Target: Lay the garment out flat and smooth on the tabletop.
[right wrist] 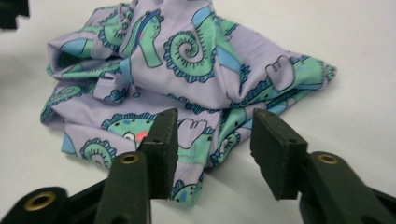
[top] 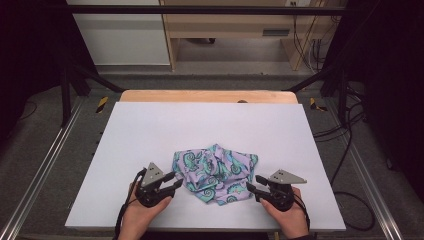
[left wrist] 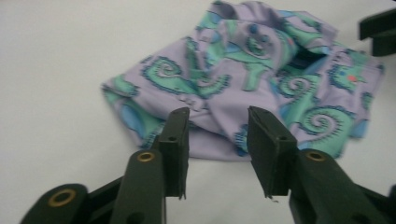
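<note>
Between the two hand-held grippers (top: 175,181) (top: 252,184) lies the crumpled cloth (top: 215,172), untouched.

Cloth: a bunched lilac cloth (left wrist: 243,79) printed with teal and blue swirls lies crumpled on the white table (left wrist: 56,60).
Left gripper (left wrist: 218,123): its 2 black jaws rise from the bottom edge, parted, nothing pressed between the pads.
Position: the jaw tips sit just before the cloth's near edge.
Other gripper (left wrist: 378,32): a dark part shows at the upper right corner, beside the cloth's far side.
</note>
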